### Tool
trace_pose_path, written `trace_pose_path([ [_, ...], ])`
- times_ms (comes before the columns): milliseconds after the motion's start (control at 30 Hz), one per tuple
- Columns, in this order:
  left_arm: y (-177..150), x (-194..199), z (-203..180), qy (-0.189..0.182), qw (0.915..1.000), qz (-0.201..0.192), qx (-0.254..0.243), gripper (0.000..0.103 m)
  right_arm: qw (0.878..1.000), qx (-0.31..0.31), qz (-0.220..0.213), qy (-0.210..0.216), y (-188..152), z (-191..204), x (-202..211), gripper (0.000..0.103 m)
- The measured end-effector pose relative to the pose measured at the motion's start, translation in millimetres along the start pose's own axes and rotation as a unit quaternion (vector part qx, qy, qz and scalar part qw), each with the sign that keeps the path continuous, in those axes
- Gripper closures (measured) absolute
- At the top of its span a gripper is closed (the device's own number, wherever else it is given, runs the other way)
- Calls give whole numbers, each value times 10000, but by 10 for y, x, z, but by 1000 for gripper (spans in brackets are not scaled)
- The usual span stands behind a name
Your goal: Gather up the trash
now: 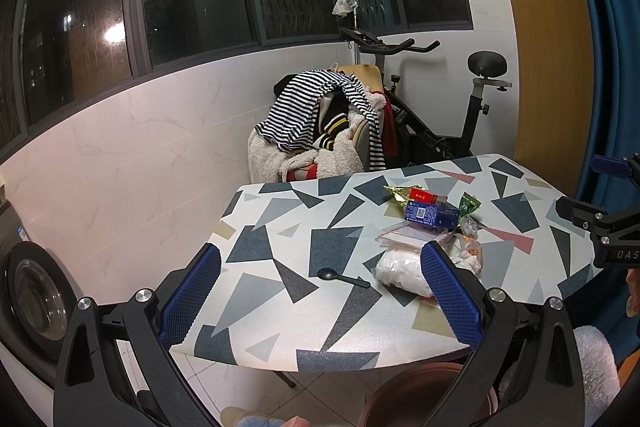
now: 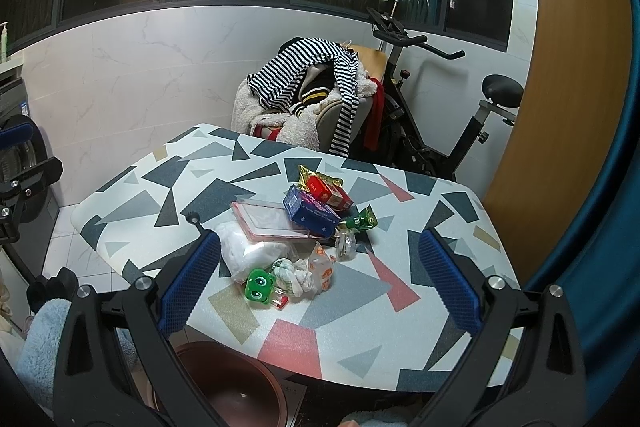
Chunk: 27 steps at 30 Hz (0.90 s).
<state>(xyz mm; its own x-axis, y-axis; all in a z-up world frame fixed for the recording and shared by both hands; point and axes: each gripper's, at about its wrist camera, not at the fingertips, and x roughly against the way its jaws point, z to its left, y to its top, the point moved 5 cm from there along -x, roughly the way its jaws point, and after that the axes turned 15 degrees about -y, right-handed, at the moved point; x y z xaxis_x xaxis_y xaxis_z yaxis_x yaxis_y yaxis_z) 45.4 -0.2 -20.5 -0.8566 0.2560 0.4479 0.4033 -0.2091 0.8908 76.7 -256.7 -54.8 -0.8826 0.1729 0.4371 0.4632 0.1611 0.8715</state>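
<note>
both hand-held grippers, left hand-held gripper (image 1: 320,291) and right hand-held gripper (image 2: 320,279), hover released and empty before the trash pile (image 2: 296,227) at mid-frame on the surface (image 2: 352,327), so collection looks unstarted and the next move calls for closing on one piece.

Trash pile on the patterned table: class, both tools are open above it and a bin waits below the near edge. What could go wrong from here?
1. The black plastic spoon lies flat and apart from the pile, so it may be missed or slip when pinched.
2. The blue box rests on the clear tray; lifting the tray first could spill it.
3. Items could miss the brown bin, partly under the table.
</note>
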Motion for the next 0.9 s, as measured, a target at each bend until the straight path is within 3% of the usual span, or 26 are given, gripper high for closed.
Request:
trace_pose_path([
  [900, -12, 14, 19, -8, 10000, 4, 8, 5, 10000, -1, 11, 8, -2, 4, 7, 6],
])
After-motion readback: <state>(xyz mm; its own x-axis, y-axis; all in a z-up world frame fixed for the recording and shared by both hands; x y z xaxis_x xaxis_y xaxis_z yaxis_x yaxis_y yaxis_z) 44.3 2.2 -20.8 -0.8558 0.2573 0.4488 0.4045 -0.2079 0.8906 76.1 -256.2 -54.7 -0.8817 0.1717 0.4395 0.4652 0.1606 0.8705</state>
